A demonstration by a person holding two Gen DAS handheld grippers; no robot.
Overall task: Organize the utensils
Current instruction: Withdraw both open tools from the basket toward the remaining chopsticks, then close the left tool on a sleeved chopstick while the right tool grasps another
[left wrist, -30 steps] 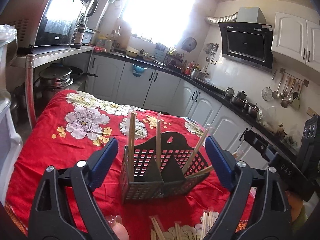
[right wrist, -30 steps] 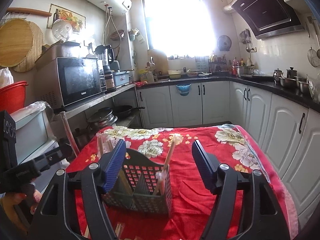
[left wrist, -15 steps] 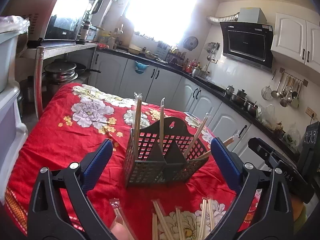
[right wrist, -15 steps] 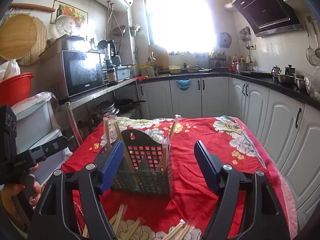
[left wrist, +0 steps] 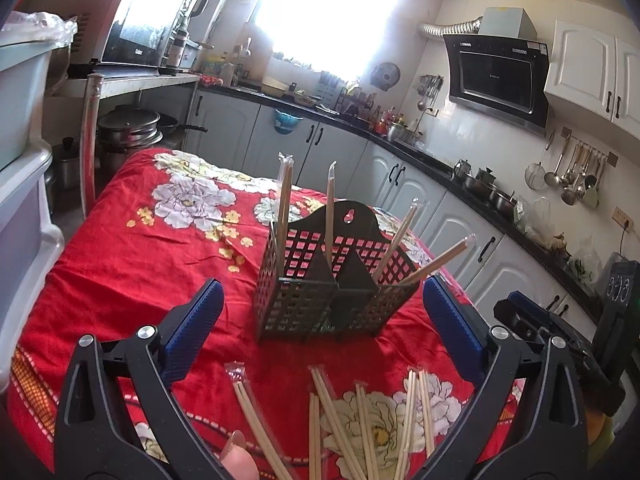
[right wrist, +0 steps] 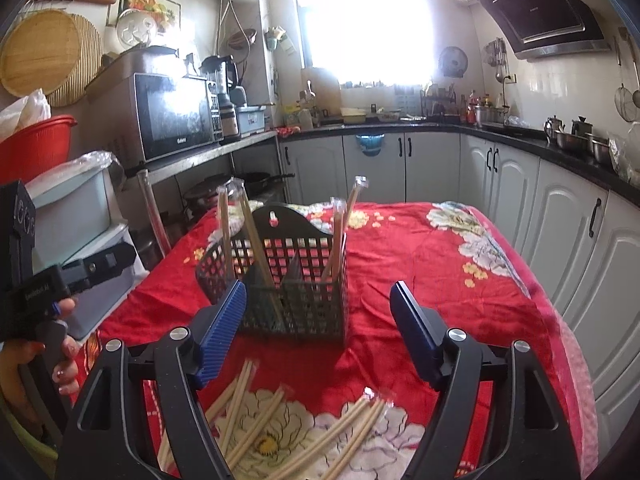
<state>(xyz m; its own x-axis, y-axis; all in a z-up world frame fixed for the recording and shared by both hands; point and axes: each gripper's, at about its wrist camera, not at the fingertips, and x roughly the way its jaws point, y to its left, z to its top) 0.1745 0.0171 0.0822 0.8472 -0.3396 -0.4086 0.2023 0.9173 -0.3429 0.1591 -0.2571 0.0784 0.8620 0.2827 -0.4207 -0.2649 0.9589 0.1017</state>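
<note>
Both grippers – left point(left wrist: 320, 328) and right point(right wrist: 318, 328) – hang released, nothing between their pads. Wrapped chopsticks point(left wrist: 340, 420) lie loose just before the caddy point(left wrist: 332, 284); take 1 pair mid-length, then stand it in a compartment.

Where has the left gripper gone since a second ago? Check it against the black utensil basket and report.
Yes. The left gripper has pulled back from the black utensil basket: its pads flanked it before, now they stand nearer than it, and the wrapped chopsticks on the cloth show.
</note>
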